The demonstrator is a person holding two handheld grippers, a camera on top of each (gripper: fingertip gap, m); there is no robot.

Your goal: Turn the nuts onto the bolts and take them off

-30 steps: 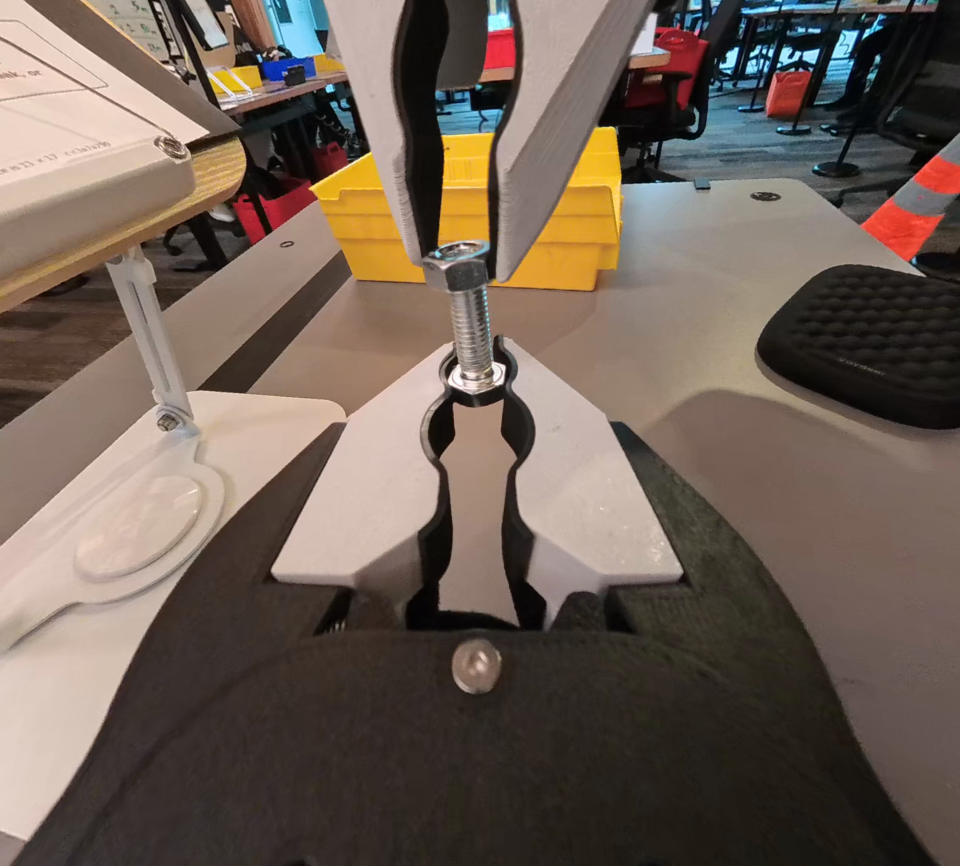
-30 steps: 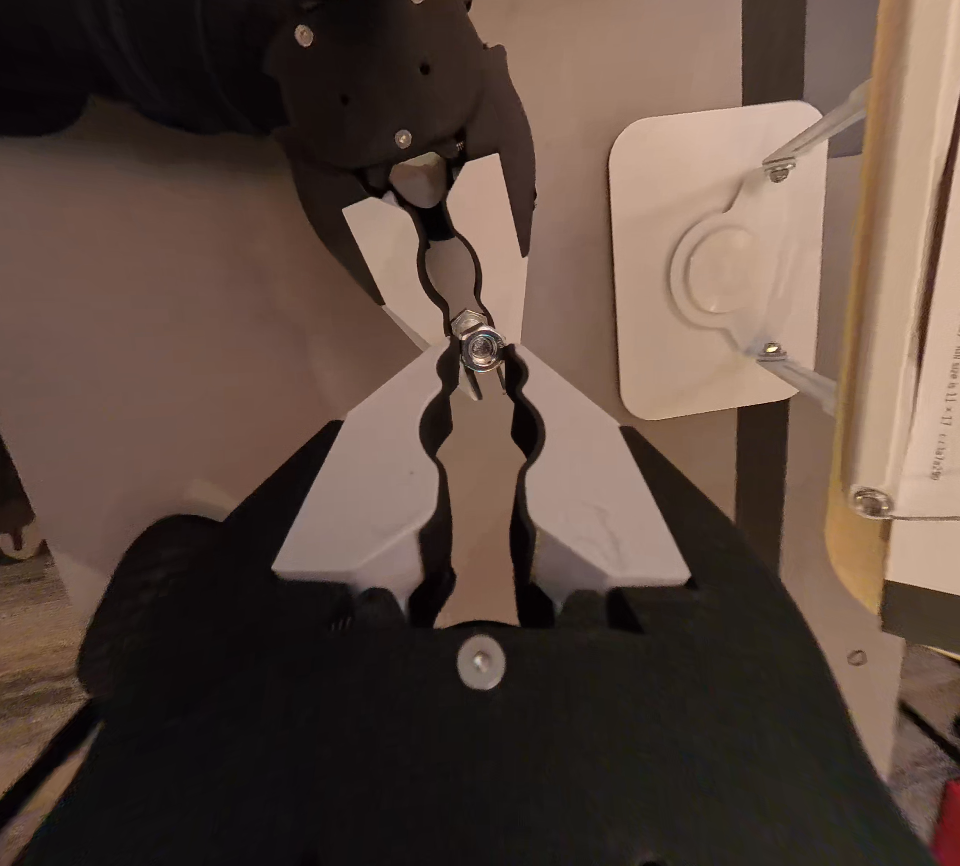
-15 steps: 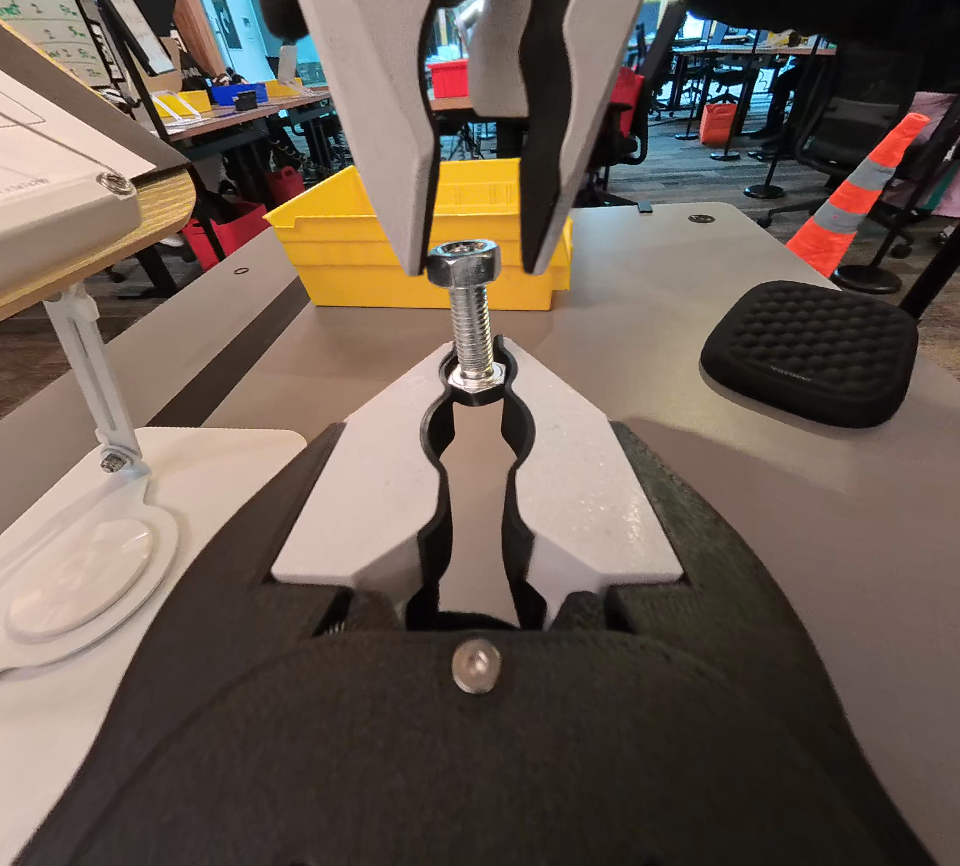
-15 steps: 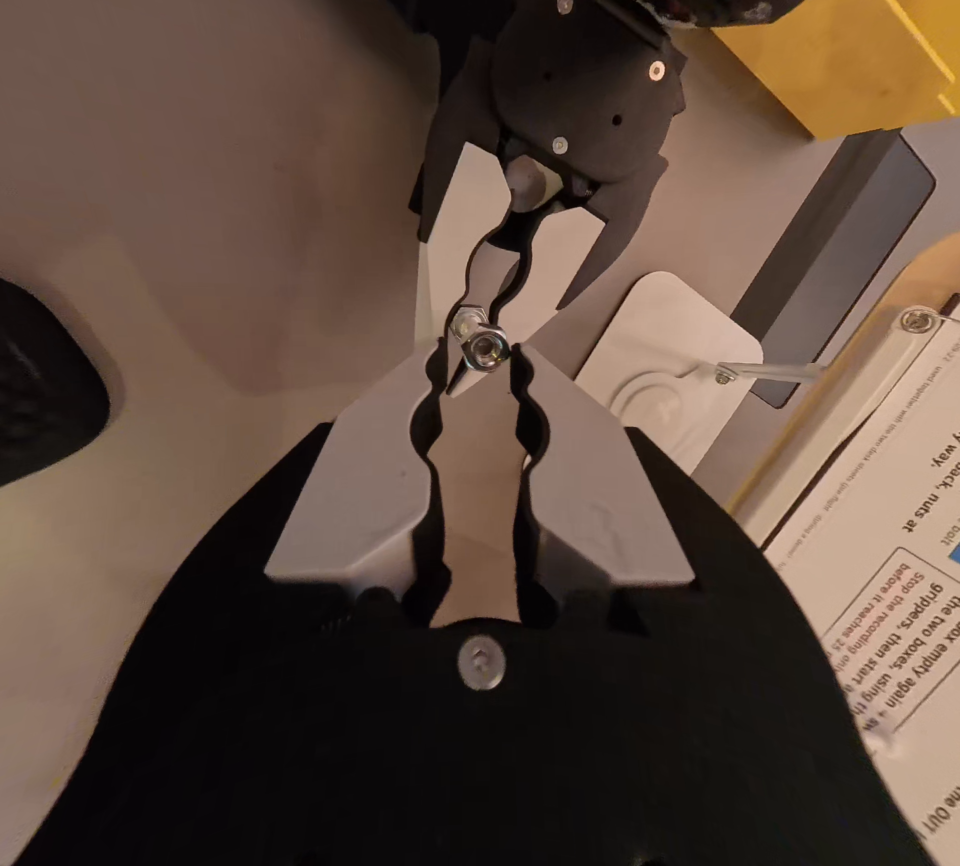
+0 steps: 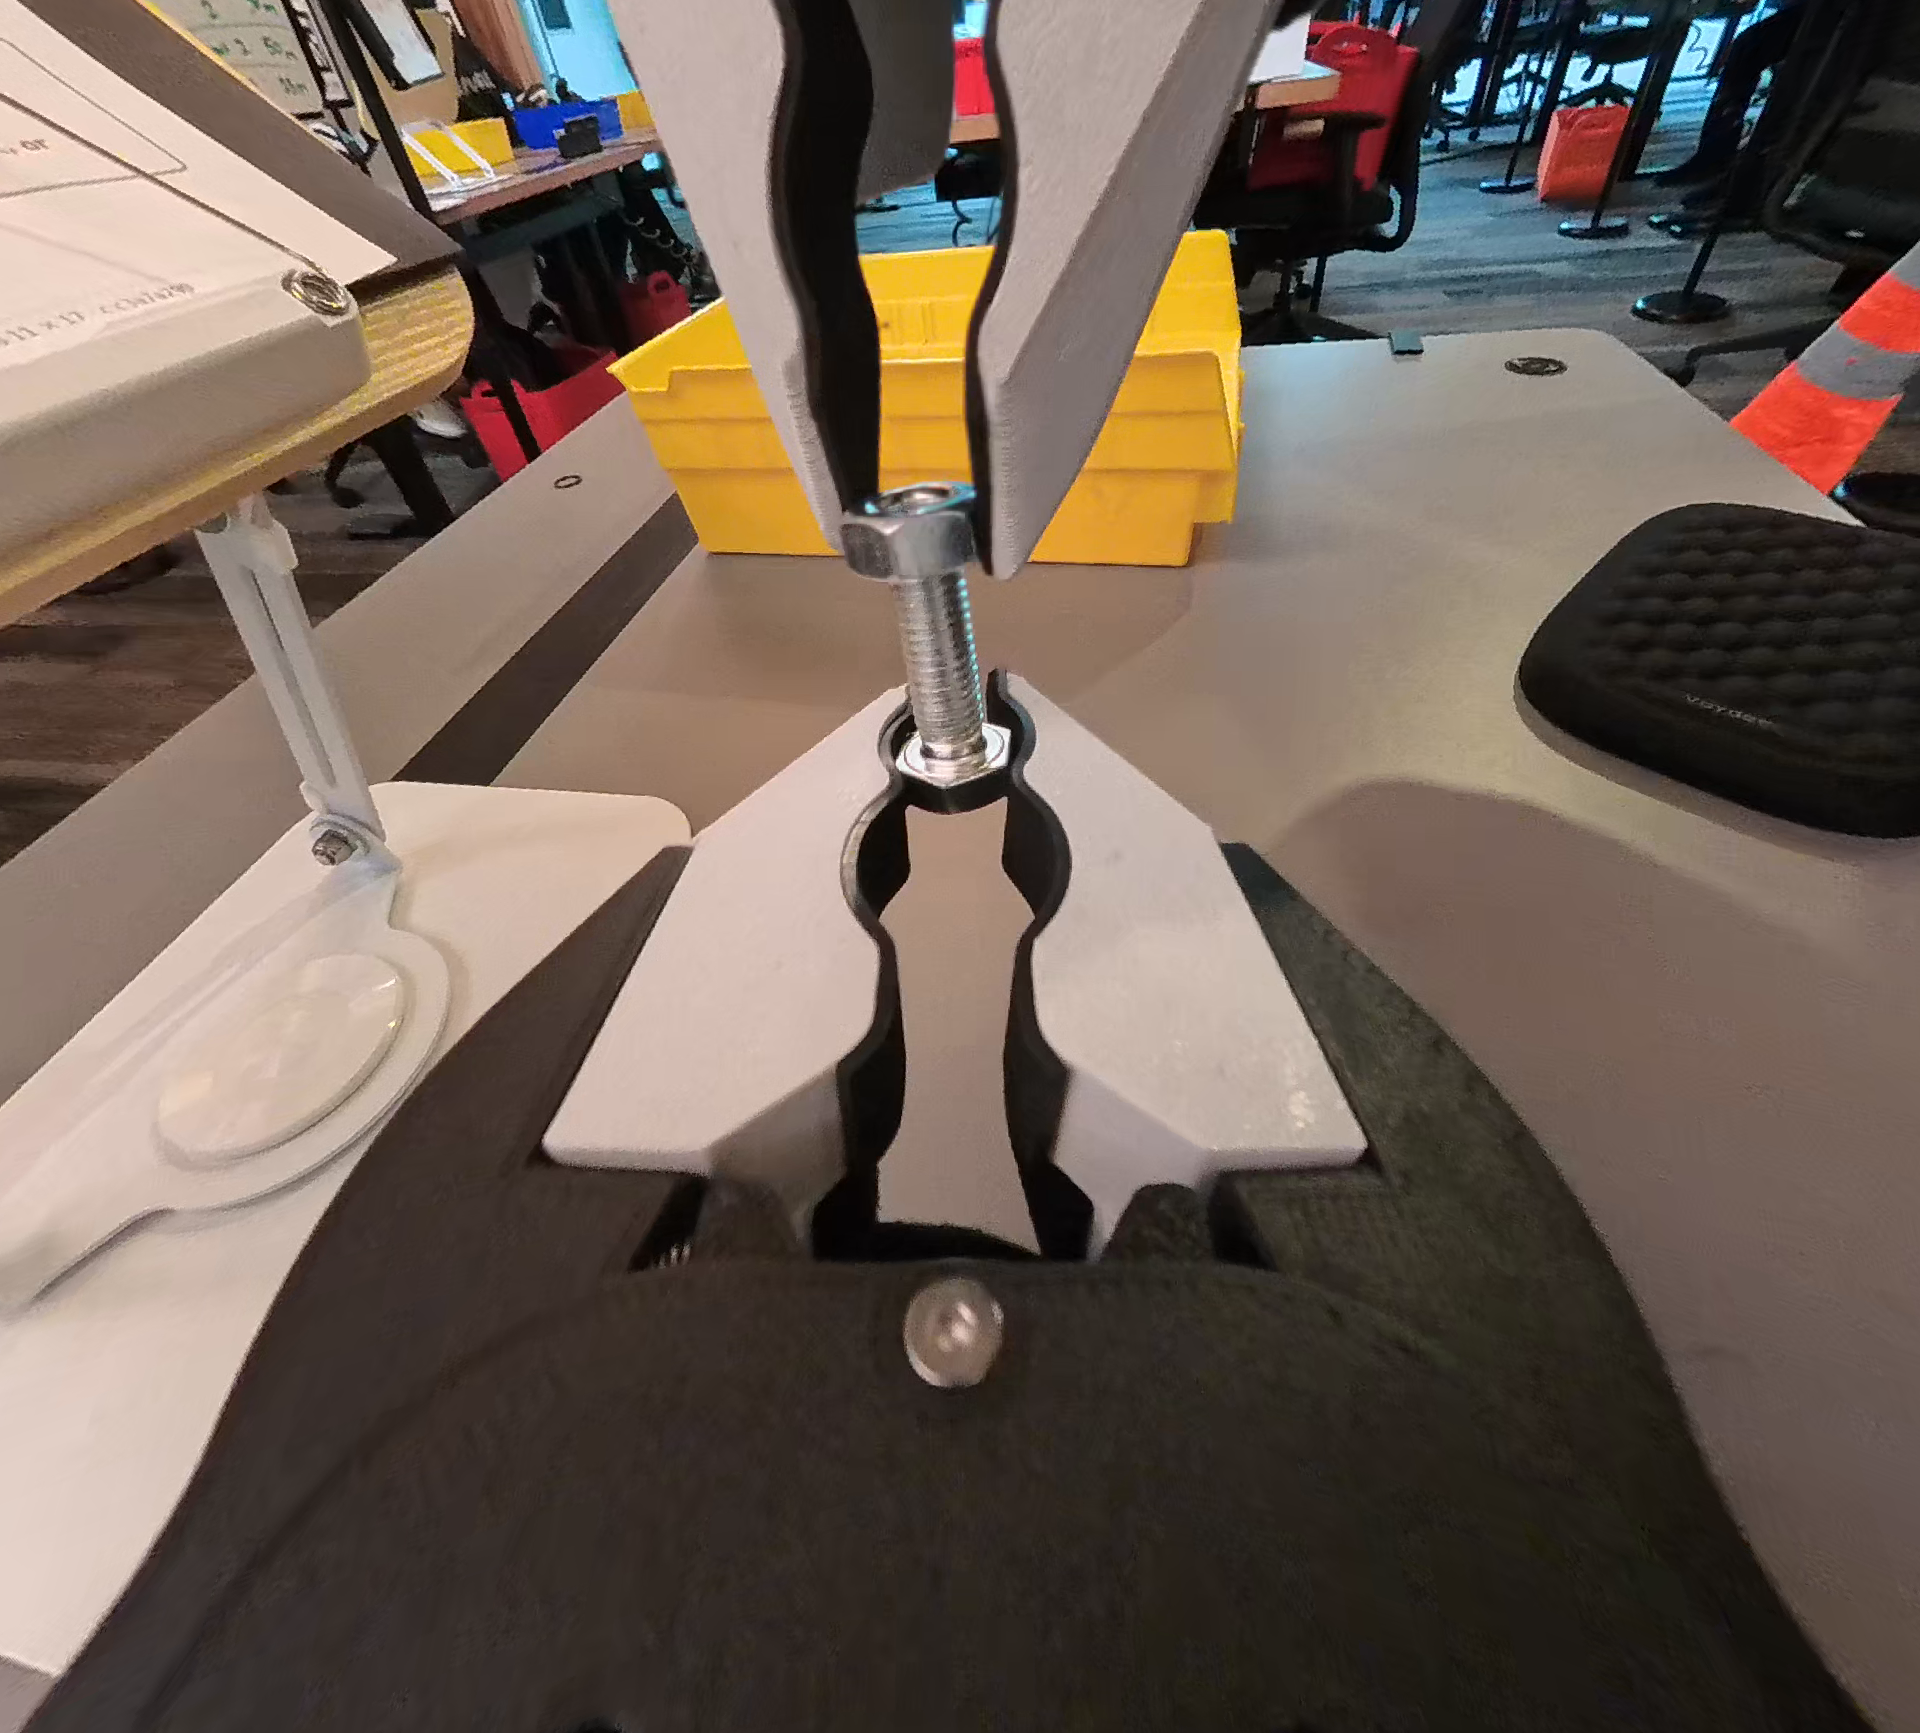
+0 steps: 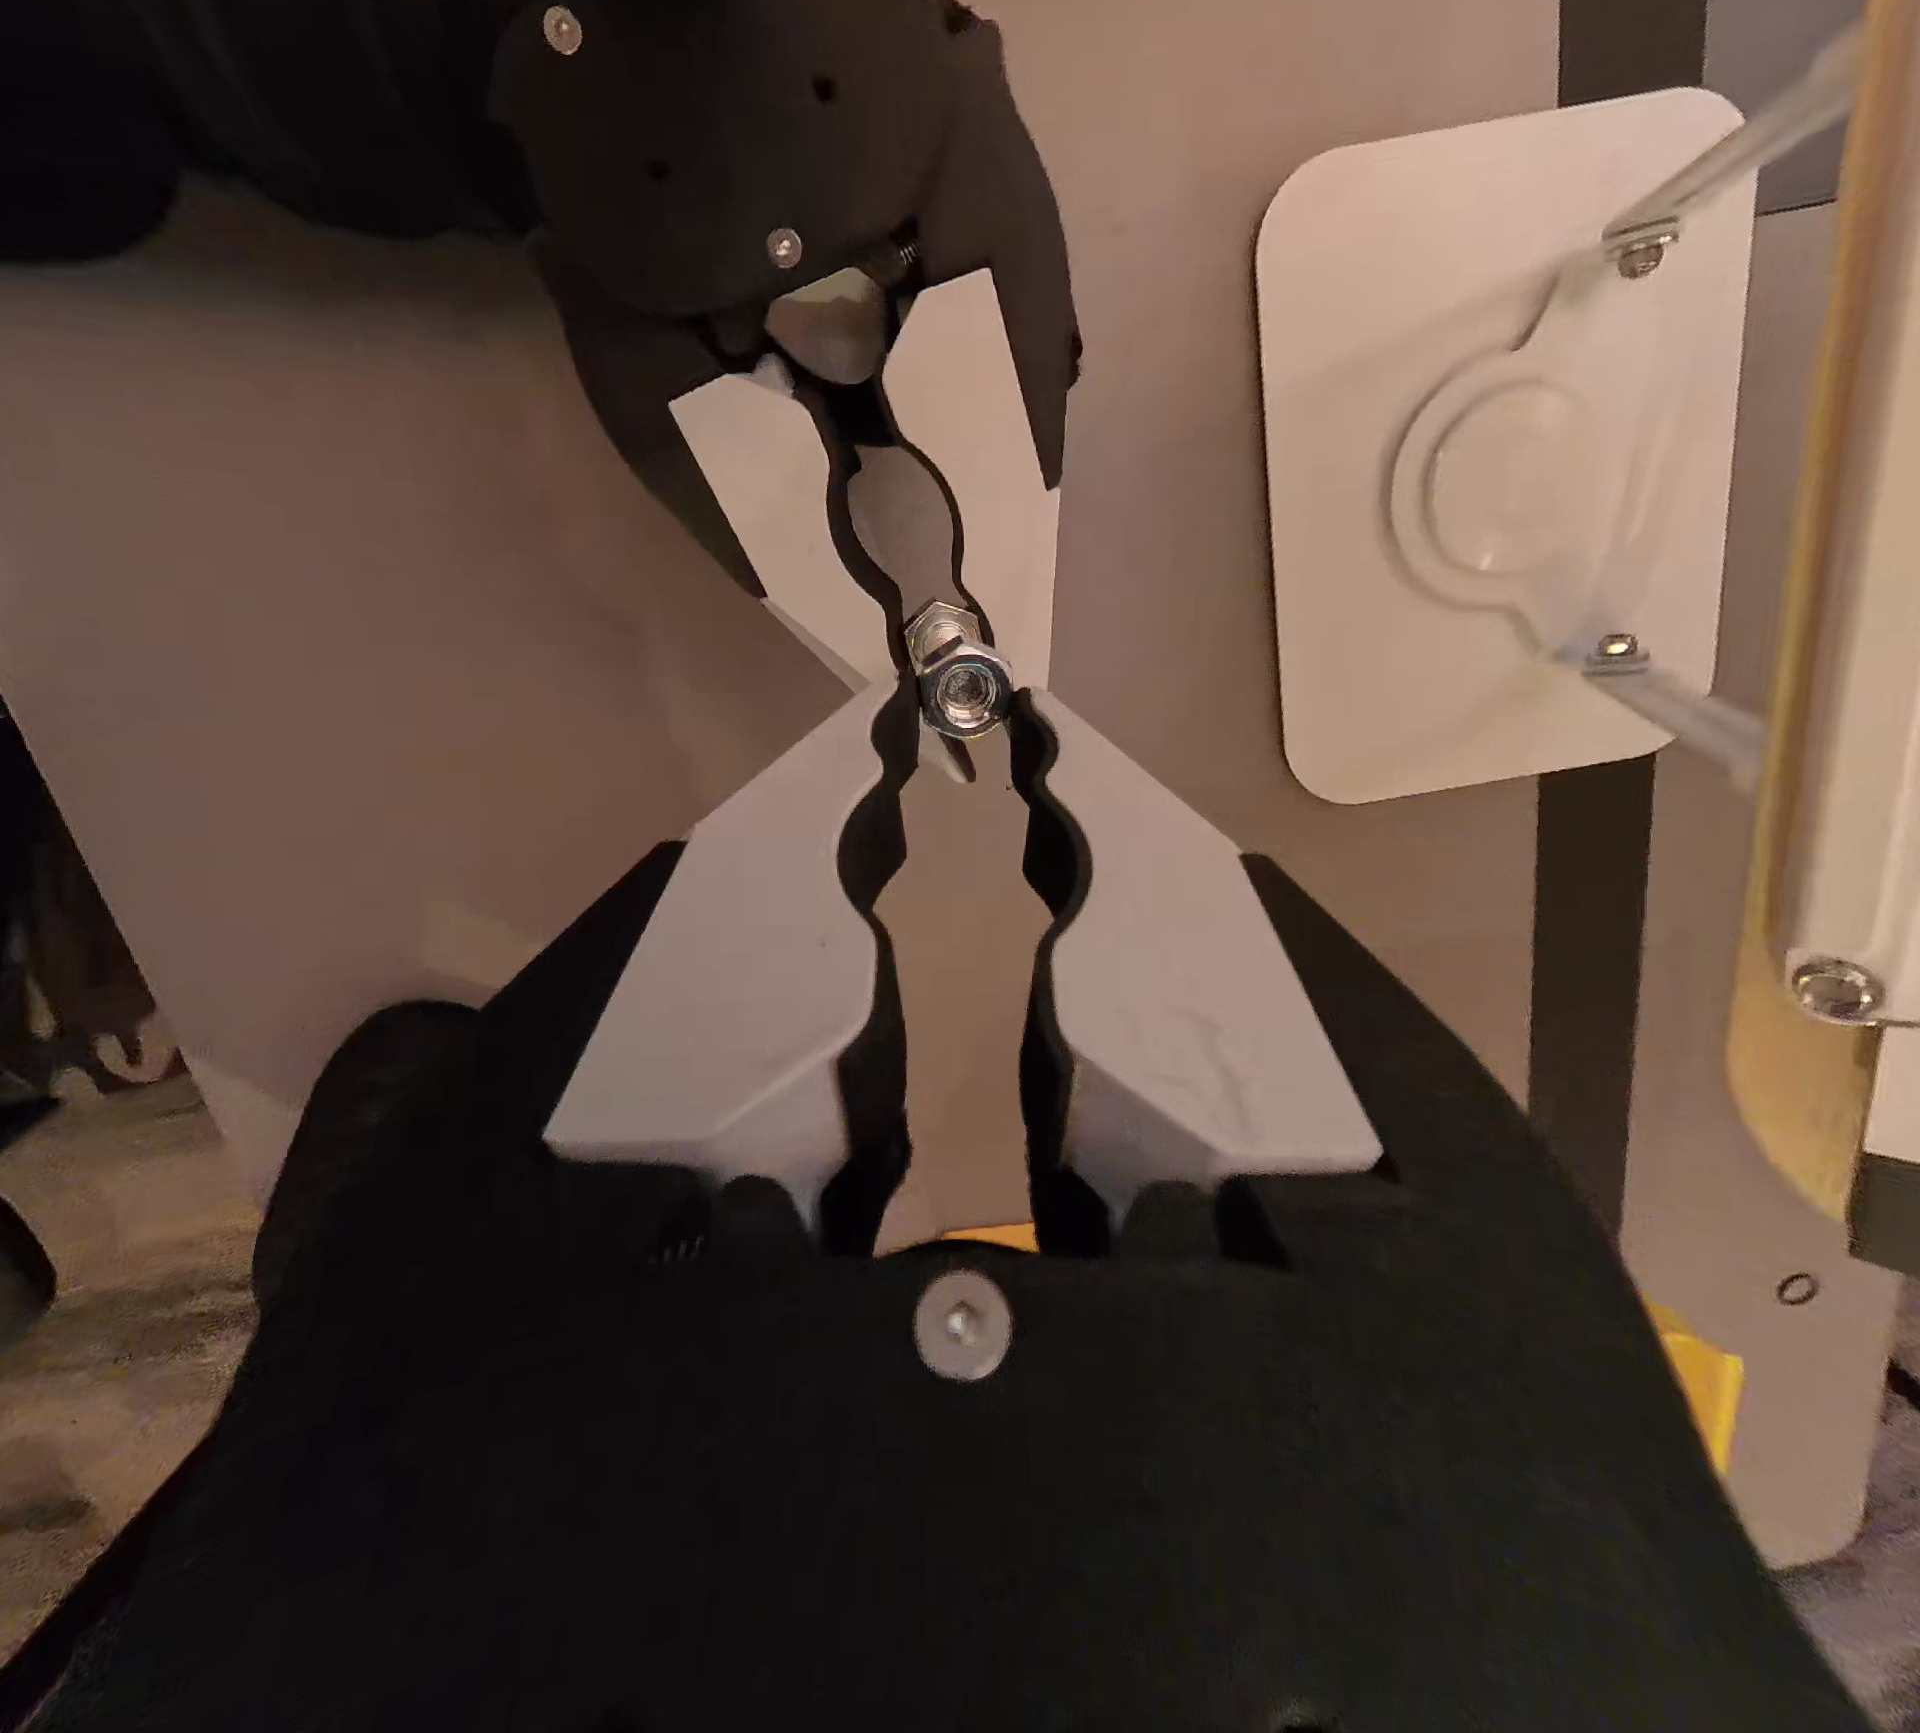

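A silver bolt (image 5: 940,644) stands upright above the grey table (image 5: 1455,1008). My left gripper (image 5: 951,727) is shut on the hex nut (image 5: 951,758) threaded at the bolt's lower end. My right gripper (image 5: 909,540) comes down from above, its white fingers (image 5: 1091,229) pressed on both sides of the bolt's hex head (image 5: 909,530). In the right wrist view I look down on the head (image 6: 966,696) between my right gripper's tips (image 6: 956,707). The left gripper (image 6: 935,634) reaches in from the top and holds the nut (image 6: 935,634) below the head.
A yellow bin (image 5: 1122,457) stands behind the bolt. A black padded rest (image 5: 1745,665) lies at the right. A white stand base (image 5: 260,1008) with a slanted board and paper (image 5: 156,333) is at the left. An orange cone (image 5: 1849,374) stands off the table's right. The gap from one gripper's tips to the other's is roughly 5 cm. The black padded rest (image 5: 1745,665) is about equally far from each gripper, around 30 cm.
Half a second ago the right gripper was twisted round and open wider over the bolt head. It has swung back to its earlier angle and closed on the head. The left gripper still holds the nut.
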